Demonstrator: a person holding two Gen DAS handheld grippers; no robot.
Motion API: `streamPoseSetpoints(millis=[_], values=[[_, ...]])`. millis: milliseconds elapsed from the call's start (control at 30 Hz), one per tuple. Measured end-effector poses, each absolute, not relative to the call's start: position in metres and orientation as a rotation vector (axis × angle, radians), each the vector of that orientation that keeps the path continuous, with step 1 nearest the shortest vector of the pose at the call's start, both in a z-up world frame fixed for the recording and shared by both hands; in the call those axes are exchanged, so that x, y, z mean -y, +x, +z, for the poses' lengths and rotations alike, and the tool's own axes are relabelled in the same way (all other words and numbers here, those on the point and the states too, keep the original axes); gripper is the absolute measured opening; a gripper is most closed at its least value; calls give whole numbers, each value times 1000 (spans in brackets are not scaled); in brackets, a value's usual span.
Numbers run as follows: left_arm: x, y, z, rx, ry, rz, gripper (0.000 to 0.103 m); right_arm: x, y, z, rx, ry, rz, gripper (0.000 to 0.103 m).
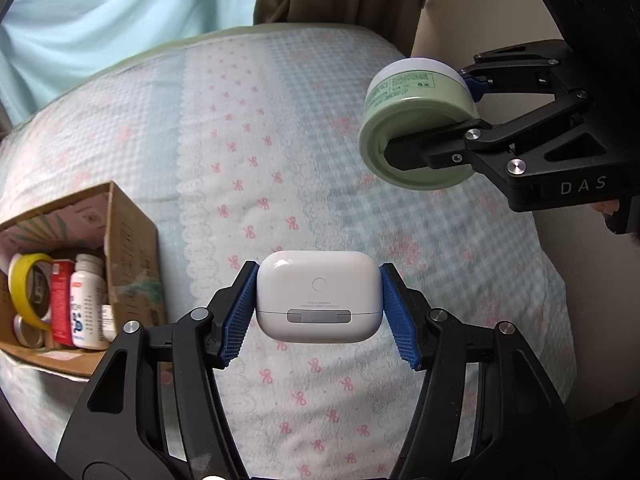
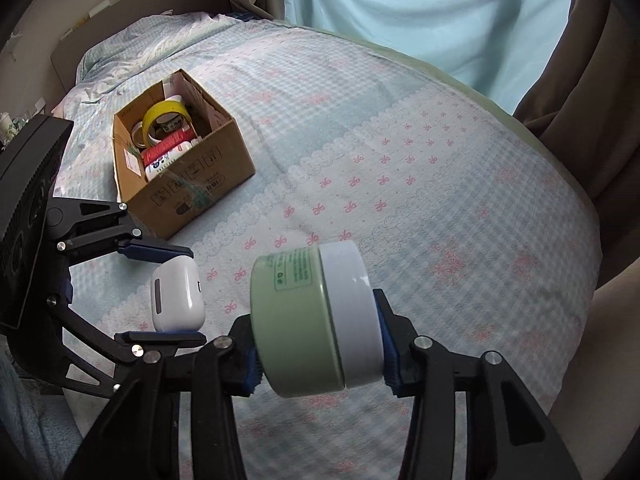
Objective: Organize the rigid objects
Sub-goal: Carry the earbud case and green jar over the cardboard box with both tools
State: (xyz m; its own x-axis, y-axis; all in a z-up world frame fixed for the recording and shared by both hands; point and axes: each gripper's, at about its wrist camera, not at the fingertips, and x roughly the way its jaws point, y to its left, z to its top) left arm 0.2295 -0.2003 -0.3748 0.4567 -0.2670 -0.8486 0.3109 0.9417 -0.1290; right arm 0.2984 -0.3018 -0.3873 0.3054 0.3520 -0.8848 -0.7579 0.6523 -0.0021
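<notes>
My left gripper (image 1: 319, 306) is shut on a white earbud case (image 1: 318, 295), held above the bed; it also shows in the right wrist view (image 2: 176, 296), between the left gripper's blue pads (image 2: 154, 250). My right gripper (image 2: 320, 354) is shut on a green jar with a white lid (image 2: 312, 322), lying on its side in the air. In the left wrist view the jar (image 1: 416, 120) and right gripper (image 1: 440, 116) are at the upper right. An open cardboard box (image 2: 192, 184) sits on the bed to the left, also in the left wrist view (image 1: 128, 240).
The box holds a yellow tape roll (image 2: 166, 114), a red packet (image 2: 166, 148), a white bottle (image 1: 86, 300) and other small items. The bed has a checked quilt with pink bows (image 2: 400, 200). Light blue curtains (image 2: 420, 8) and a brown curtain (image 2: 592, 100) hang beyond.
</notes>
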Motion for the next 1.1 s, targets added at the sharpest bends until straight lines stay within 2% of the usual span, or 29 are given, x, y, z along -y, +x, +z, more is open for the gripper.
streamPoseSetpoints(millis=[233, 533, 800, 1100], values=[[149, 206, -286, -989, 27, -363, 57, 268, 259, -288, -962, -450, 726, 42], [47, 180, -225, -965, 9, -377, 57, 192, 204, -206, -920, -409, 627, 41], [-59, 182, -209, -993, 42, -397, 57, 108, 181, -186, -958, -245, 448, 41], [-151, 201, -229, -1039, 38, -386, 57, 38, 183, -204, -1035, -49, 270, 41]])
